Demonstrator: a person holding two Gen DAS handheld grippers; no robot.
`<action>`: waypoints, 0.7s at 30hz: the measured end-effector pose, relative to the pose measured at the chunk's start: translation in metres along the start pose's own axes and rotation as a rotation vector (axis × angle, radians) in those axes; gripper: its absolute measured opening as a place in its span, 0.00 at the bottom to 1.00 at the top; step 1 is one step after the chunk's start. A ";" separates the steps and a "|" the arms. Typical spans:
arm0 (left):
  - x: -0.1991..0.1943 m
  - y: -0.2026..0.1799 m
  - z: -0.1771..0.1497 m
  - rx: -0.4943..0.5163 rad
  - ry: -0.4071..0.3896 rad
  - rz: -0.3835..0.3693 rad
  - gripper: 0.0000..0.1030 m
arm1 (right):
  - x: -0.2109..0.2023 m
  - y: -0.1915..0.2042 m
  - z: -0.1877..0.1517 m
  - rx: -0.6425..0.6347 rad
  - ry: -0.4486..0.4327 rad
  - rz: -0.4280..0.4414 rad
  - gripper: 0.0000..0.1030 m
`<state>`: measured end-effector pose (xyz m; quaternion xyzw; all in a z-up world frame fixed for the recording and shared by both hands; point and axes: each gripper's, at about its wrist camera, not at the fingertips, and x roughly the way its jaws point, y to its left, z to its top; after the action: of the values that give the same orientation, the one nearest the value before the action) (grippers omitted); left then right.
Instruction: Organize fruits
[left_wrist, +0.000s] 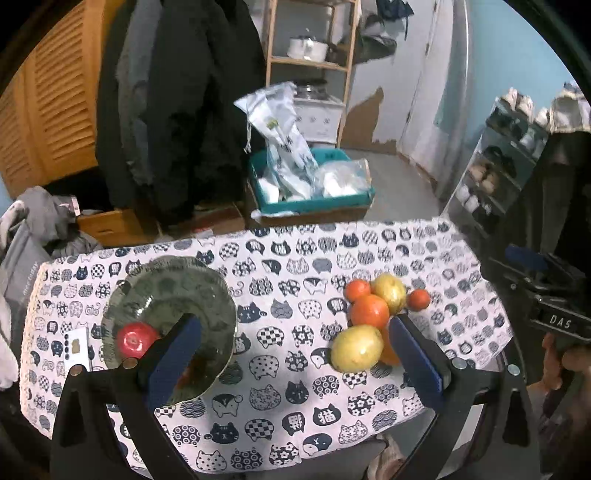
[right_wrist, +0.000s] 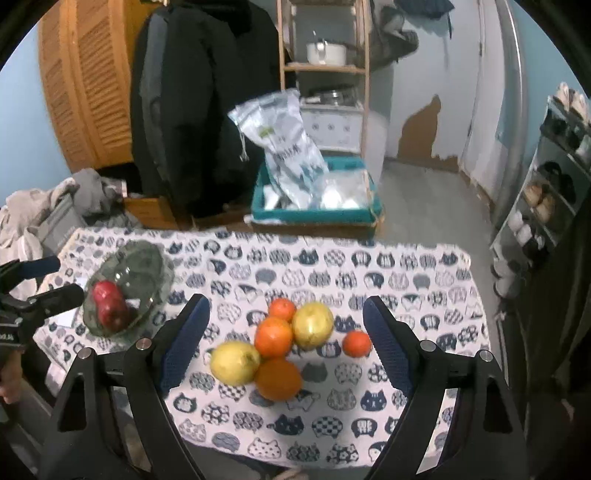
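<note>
A ruffled glass bowl (left_wrist: 127, 286) (right_wrist: 159, 258) stands at the table's left and holds a red apple (left_wrist: 136, 339) (right_wrist: 109, 302). A second red fruit shows partly behind my left finger. At the table's right lies a loose pile: two yellow fruits (right_wrist: 234, 362) (right_wrist: 314, 325), a big orange (right_wrist: 277, 378) and several smaller oranges (right_wrist: 274, 336). My left gripper (left_wrist: 295, 354) is open and empty, spanning the gap between bowl and pile. My right gripper (right_wrist: 286, 343) hangs open above the pile, touching no fruit.
The table wears a cat-print cloth (left_wrist: 288, 398) (right_wrist: 406, 266). A white card (left_wrist: 77, 349) lies left of the bowl. Behind the table stand a teal crate with bags (right_wrist: 317, 214), hanging dark coats (right_wrist: 199, 110) and a wooden shelf (right_wrist: 325, 66). A shoe rack (right_wrist: 546, 199) is at right.
</note>
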<state>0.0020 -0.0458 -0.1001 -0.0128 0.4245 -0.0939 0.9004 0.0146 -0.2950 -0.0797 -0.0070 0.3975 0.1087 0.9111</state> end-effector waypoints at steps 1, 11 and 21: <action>0.004 -0.002 -0.002 0.005 0.008 0.002 0.99 | 0.005 -0.002 -0.003 0.004 0.017 -0.003 0.82; 0.077 -0.017 -0.032 -0.012 0.182 0.005 0.99 | 0.061 -0.001 -0.037 -0.006 0.197 0.000 0.82; 0.123 -0.017 -0.054 -0.040 0.276 0.003 0.99 | 0.115 -0.003 -0.075 0.029 0.368 0.028 0.82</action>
<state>0.0348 -0.0820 -0.2267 -0.0167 0.5462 -0.0848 0.8332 0.0365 -0.2834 -0.2145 -0.0082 0.5590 0.1126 0.8215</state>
